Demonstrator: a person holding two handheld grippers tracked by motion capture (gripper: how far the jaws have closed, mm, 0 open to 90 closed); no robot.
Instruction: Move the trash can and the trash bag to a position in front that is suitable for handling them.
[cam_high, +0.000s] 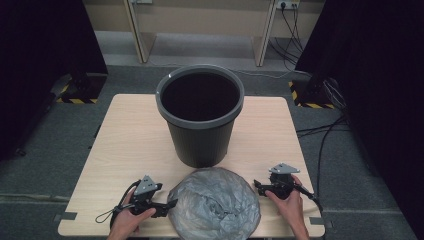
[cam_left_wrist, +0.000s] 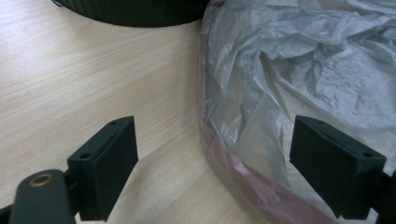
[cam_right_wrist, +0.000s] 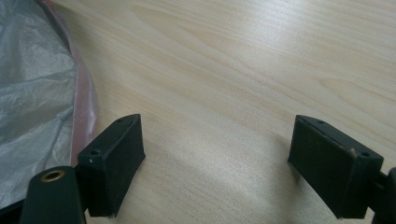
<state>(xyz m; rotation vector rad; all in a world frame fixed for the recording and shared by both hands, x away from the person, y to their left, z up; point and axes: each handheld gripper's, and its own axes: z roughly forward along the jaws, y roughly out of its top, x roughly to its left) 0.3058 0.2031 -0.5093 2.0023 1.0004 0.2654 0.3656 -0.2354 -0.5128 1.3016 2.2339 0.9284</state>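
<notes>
2 grippers sit low at the near edge of the table (cam_high: 125, 145), one each side of a crumpled grey bag (cam_high: 215, 202) that's spread out in a rough circle. The bag's near edge is cut off by the bottom of the high view, and its pinkish rim (cam_left_wrist: 219, 154) only really reads up close. How many layers it has is hard to tell, it's all wrinkles. Inside the black bin (cam_high: 201, 117) is just dark, can't see the bottom.

Left gripper (cam_high: 167, 206): the person's left hand (cam_high: 127, 220) holds it lying nearly flat, tips aimed sideways at the bag. In the left gripper view the jaws are spread wide, with the bag's rim running between the 2 fingers (cam_left_wrist: 107, 168), closer to the far one, and neither pad is pressing on it. So nothing held.

Right gripper (cam_high: 257, 186): the right hand (cam_high: 290, 202) has it low too, pointing in toward the bag from the other side. Its fingers (cam_right_wrist: 114, 158) are wide apart over bare wood, with the bag's edge (cam_right_wrist: 84, 107) just outside the nearer finger, not between them. Nothing gripped.

Room-wise: open wood stretches ahead of the right fingers, and the bin stands just beyond the bag, close to its far edge.
</notes>
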